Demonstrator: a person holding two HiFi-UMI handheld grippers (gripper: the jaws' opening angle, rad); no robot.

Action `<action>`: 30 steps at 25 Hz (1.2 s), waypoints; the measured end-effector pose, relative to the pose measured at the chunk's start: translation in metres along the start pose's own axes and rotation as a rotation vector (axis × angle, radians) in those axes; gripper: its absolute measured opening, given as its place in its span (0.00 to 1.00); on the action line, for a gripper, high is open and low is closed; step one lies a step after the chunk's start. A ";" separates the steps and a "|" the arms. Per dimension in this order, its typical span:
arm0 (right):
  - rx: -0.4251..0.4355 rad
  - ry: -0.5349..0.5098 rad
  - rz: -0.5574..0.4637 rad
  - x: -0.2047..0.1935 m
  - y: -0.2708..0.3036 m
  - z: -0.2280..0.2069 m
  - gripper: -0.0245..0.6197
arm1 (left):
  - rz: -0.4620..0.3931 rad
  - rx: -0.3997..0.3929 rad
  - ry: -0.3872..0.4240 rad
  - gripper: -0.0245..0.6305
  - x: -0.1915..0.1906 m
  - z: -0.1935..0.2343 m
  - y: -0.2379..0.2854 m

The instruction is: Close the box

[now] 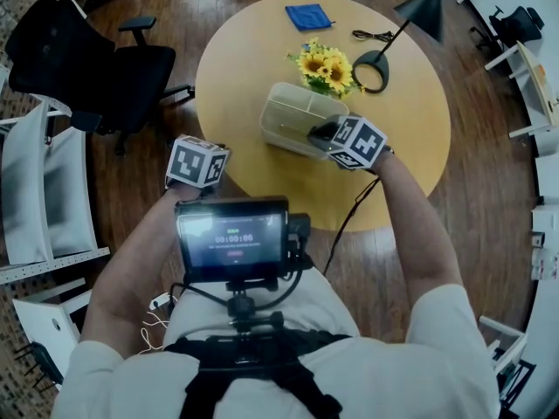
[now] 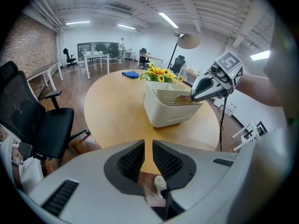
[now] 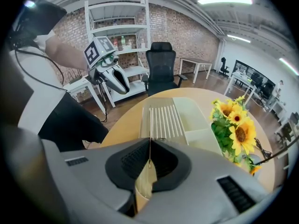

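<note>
A cream plastic box (image 1: pixel 293 112) stands on the round wooden table (image 1: pixel 253 51), in front of the sunflowers. Its ribbed translucent lid (image 3: pixel 161 118) lies over the box's left half, and the right compartments (image 3: pixel 198 122) show uncovered. My right gripper (image 1: pixel 320 133) is at the box's near right corner, shut on the lid's edge, with its jaws (image 3: pixel 149 146) pinching the thin sheet. From the left gripper view the right gripper (image 2: pixel 196 94) touches the lid (image 2: pixel 170 97) at the top of the box. My left gripper (image 2: pixel 148 143) hovers off the table's near left edge, shut and empty.
Sunflowers (image 1: pixel 326 68), a black desk lamp (image 1: pixel 376 66), a blue cloth (image 1: pixel 307 16) and a cable (image 1: pixel 374 35) share the table. A black office chair (image 1: pixel 96 68) and white shelving (image 1: pixel 44 190) stand to the left. A small monitor (image 1: pixel 231 234) hangs at the person's chest.
</note>
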State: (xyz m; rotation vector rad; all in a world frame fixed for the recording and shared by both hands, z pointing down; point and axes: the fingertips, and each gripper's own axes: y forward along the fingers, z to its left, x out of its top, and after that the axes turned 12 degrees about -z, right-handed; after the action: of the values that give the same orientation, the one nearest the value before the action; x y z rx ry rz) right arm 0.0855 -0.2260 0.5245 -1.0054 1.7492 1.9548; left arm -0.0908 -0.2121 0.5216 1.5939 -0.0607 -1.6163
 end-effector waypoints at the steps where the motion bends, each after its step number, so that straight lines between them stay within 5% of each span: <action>1: -0.003 0.000 -0.004 0.000 0.000 0.000 0.05 | -0.001 -0.002 0.000 0.12 0.001 0.000 0.000; 15: -0.023 0.020 -0.077 0.004 -0.016 -0.003 0.16 | 0.006 -0.006 -0.006 0.12 -0.004 -0.002 -0.002; 17: -0.069 0.032 -0.100 0.005 -0.025 -0.007 0.18 | 0.008 -0.001 -0.008 0.12 -0.005 0.000 -0.004; 19: -0.124 0.077 -0.148 0.007 -0.036 -0.012 0.31 | 0.011 0.004 -0.018 0.12 -0.006 0.002 -0.006; 23: -0.297 0.276 -0.325 0.004 -0.059 -0.023 0.31 | 0.019 0.014 -0.024 0.12 -0.012 0.003 -0.010; 30: -0.560 0.556 -0.405 -0.069 -0.072 0.024 0.43 | 0.009 0.042 0.023 0.12 -0.040 -0.001 -0.024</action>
State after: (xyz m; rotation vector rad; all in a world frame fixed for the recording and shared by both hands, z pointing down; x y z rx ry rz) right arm 0.1740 -0.1748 0.5196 -2.0701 1.0650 2.0405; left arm -0.1088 -0.1727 0.5395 1.6412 -0.0905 -1.5989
